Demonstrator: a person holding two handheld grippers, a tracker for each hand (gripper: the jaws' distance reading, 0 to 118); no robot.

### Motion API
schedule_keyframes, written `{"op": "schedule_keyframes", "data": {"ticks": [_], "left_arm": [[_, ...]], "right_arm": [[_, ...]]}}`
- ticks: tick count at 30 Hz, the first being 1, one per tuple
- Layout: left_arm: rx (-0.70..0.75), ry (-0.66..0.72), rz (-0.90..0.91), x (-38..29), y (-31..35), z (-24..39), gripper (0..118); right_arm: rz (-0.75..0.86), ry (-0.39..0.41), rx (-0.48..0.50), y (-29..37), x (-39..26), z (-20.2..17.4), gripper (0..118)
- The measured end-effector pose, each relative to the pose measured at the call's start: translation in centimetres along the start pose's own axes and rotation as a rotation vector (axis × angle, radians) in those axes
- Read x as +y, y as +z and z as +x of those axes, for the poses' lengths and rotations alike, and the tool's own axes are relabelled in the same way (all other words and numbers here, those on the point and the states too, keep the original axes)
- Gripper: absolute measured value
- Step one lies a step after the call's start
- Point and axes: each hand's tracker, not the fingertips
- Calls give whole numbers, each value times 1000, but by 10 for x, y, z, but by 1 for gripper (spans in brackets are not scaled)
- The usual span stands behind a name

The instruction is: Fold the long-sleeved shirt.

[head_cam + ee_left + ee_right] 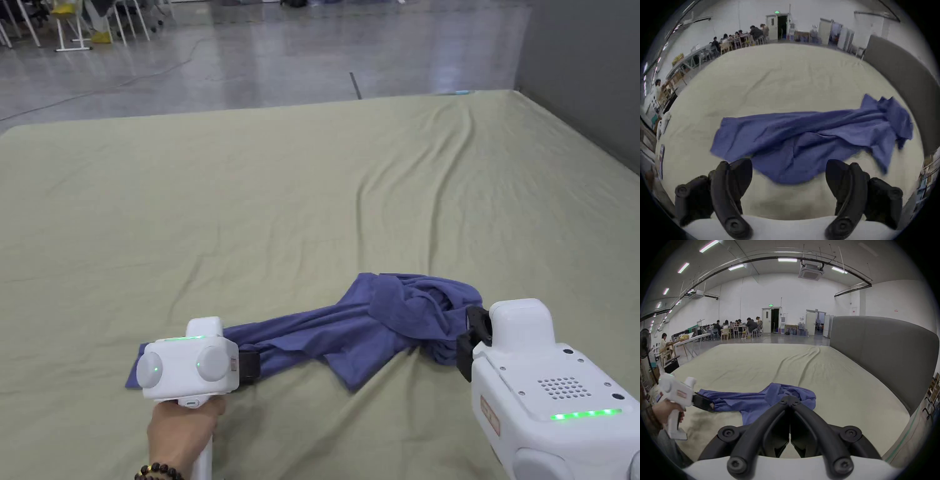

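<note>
While bunched, shirt hides right tool tips.

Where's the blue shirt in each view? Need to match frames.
Head view: blue shirt low centre, between both grippers.
Left gripper view: centre, just beyond the open jaws.
Right gripper view: low centre-left, behind the closed jaws.
Shared landmark: grey headboard on the right.

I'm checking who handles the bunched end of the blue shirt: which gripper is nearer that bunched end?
Right. The right gripper is at the bunched end of the shirt, jaws closed against it. The left gripper is open at the opposite, flatter end.
</note>
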Motion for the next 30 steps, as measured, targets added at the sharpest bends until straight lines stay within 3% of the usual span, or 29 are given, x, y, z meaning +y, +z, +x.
{"op": "schedule_keyframes", "data": {"ticks": [3,5,7,8,12,13,15,16,17,21,24,27,28,29,30], "left_arm": [[15,-20,-30,6,-23,6,96],[-12,-48,16,11,-11,7,3],[-78,-80,133,8,10,12,3],[-12,-116,118,7,15,17,3],[-59,-117,158,1,35,20,3],[-54,-105,161,0,39,18,3],[-62,-76,179,1,46,13,3],[-65,-71,182,1,47,10,3],[-66,-69,181,0,48,8,3],[-74,-59,172,-1,45,1,3],[-84,-47,167,0,38,-1,3],[-87,-42,161,0,39,1,3],[-86,-42,158,0,38,2,3],[-84,-44,157,0,38,1,3],[-82,-42,160,1,39,0,3]], "right_arm": [[-24,3,-16,-6,-4,7,3],[-39,-1,-29,-13,-6,12,3],[-63,-19,-37,-26,-4,19,3],[-73,-27,-39,-35,-1,22,3],[-145,-44,-26,-80,7,39,3],[-195,-49,-25,-96,8,45,22],[-286,-89,-15,-128,8,61,105],[-301,-122,8,-144,5,70,118],[-271,-113,-3,-156,6,77,118],[-454,-142,23,-208,-9,94,113],[-532,-191,44,-235,-21,94,86],[-520,-250,137,-246,-29,83,72],[-546,-231,130,-252,-31,77,39],[-564,-176,106,-248,-31,69,26],[-563,-112,74,-246,-31,63,26]]}}
